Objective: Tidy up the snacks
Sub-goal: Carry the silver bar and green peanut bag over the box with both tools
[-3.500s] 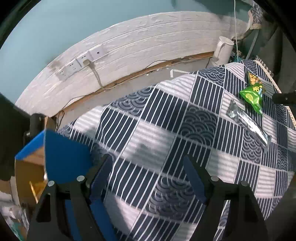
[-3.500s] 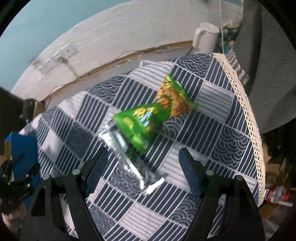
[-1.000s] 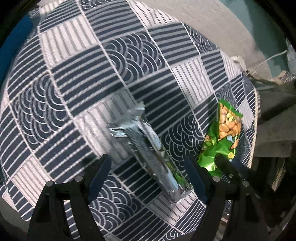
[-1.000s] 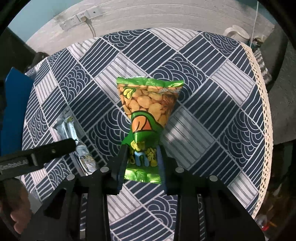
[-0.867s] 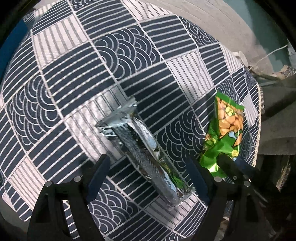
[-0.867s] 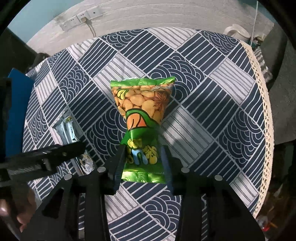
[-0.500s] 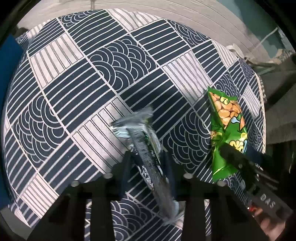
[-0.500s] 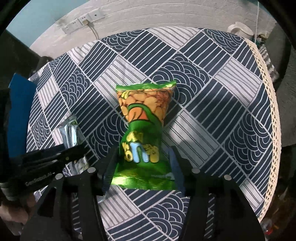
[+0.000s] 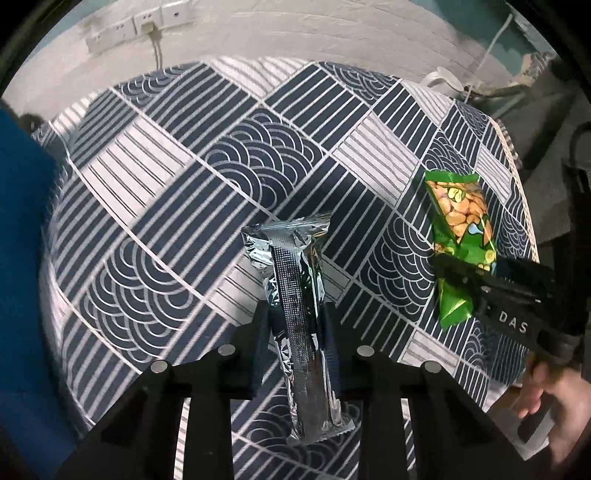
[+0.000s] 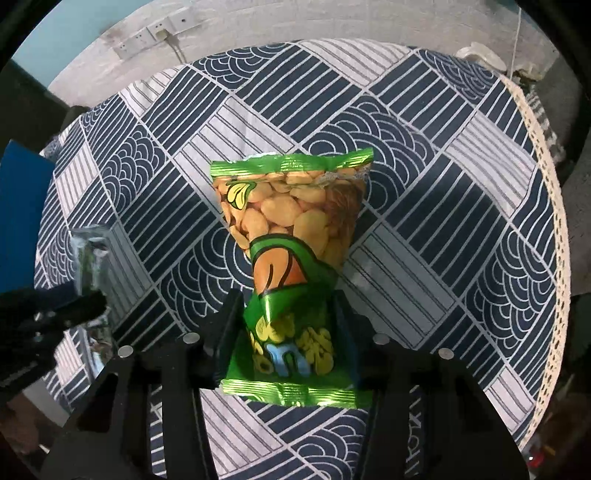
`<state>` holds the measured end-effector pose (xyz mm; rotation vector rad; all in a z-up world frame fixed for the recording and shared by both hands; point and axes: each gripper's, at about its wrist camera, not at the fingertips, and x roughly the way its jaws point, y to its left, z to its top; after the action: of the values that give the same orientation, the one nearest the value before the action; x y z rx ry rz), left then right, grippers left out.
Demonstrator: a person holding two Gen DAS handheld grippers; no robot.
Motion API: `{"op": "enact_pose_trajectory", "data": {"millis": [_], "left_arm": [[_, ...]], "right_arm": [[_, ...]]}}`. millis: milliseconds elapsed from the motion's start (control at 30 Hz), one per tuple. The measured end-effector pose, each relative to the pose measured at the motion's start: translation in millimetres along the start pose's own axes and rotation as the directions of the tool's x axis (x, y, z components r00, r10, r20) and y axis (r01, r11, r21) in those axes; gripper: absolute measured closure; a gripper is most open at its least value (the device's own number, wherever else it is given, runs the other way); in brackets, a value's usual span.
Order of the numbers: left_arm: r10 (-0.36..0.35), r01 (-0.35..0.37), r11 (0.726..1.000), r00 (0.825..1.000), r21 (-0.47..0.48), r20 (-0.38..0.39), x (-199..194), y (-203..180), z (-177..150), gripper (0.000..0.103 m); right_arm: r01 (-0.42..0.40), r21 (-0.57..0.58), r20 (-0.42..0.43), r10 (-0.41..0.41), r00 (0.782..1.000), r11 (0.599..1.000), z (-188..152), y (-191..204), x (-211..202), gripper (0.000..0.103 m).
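Note:
My left gripper (image 9: 295, 314) is shut on a long silver snack packet (image 9: 295, 295) and holds it above the patterned tablecloth (image 9: 221, 158). My right gripper (image 10: 290, 299) is shut on a green bag of broad beans (image 10: 291, 229), pinched at its middle and lifted off the cloth (image 10: 424, 206). In the left wrist view the green bag (image 9: 458, 221) and the right gripper (image 9: 458, 273) are at the right. In the right wrist view the silver packet (image 10: 90, 254) and the left gripper (image 10: 85, 299) are at the left, blurred.
A blue box (image 9: 22, 258) stands at the table's left edge, also in the right wrist view (image 10: 18, 206). A white wall with sockets (image 9: 140, 22) is behind the table. A white kettle (image 9: 441, 79) stands at the back right. The cloth's lace edge (image 10: 554, 221) marks the right side.
My left gripper has closed on the silver packet and raised it. My right gripper has lifted the green bag. Both views have tilted up toward the wall.

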<state>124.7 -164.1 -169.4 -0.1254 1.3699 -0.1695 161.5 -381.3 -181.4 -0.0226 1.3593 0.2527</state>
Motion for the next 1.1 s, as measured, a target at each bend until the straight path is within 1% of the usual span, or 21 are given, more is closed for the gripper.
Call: {"op": "enact_pose_trajectory", "data": {"millis": [33, 133, 267, 433, 500, 533, 633, 800, 867, 933, 1000, 1100], "left_arm": [[0.005, -0.005, 1.000, 1.000, 0.014, 0.006, -3, 2, 0, 0.076], [0.025, -0.026, 0.998, 0.999, 0.053, 0.021, -9, 6, -1, 0.076], [0.041, -0.044, 0.995, 0.998, 0.093, 0.037, -15, 5, -1, 0.077], [0.068, -0.081, 0.984, 0.994, 0.159, 0.084, -37, 11, -6, 0.077], [0.077, -0.095, 0.979, 0.991, 0.178, 0.107, -44, 8, -6, 0.077], [0.082, -0.104, 0.976, 0.989, 0.192, 0.120, -48, 9, -7, 0.077], [0.098, -0.133, 0.964, 0.983, 0.232, 0.157, -62, 10, -10, 0.077], [0.103, -0.156, 0.951, 0.974, 0.268, 0.201, -82, 18, -17, 0.077], [0.109, -0.170, 0.947, 0.968, 0.272, 0.226, -93, 24, -20, 0.077], [0.117, -0.191, 0.945, 0.955, 0.266, 0.272, -107, 31, -23, 0.077], [0.120, -0.205, 0.942, 0.945, 0.266, 0.303, -117, 35, -24, 0.077], [0.121, -0.215, 0.941, 0.935, 0.260, 0.334, -133, 45, -27, 0.077]], "right_arm": [[0.014, -0.007, 0.008, -0.014, 1.000, 1.000, 0, 2, -2, 0.067], [0.025, -0.012, 0.021, -0.025, 0.999, 1.000, 0, 5, -9, 0.069], [0.032, -0.023, 0.040, -0.031, 0.999, 0.999, -3, 12, -21, 0.069], [0.048, -0.052, 0.067, -0.044, 0.997, 0.997, -9, 28, -41, 0.069], [0.057, -0.068, 0.081, -0.051, 0.995, 0.996, -9, 36, -50, 0.069], [0.056, -0.075, 0.088, -0.049, 0.995, 0.996, -9, 30, -57, 0.069], [0.047, -0.085, 0.105, -0.038, 0.994, 0.995, -11, 39, -68, 0.069], [0.038, -0.115, 0.138, -0.022, 0.990, 0.993, -14, 61, -91, 0.069], [0.036, -0.127, 0.154, -0.016, 0.988, 0.991, -14, 70, -98, 0.069], [0.031, -0.139, 0.171, -0.007, 0.985, 0.990, -14, 80, -106, 0.069], [0.024, -0.151, 0.184, 0.004, 0.983, 0.988, -12, 90, -113, 0.069], [0.017, -0.178, 0.201, 0.019, 0.979, 0.984, -12, 106, -123, 0.069]]}}
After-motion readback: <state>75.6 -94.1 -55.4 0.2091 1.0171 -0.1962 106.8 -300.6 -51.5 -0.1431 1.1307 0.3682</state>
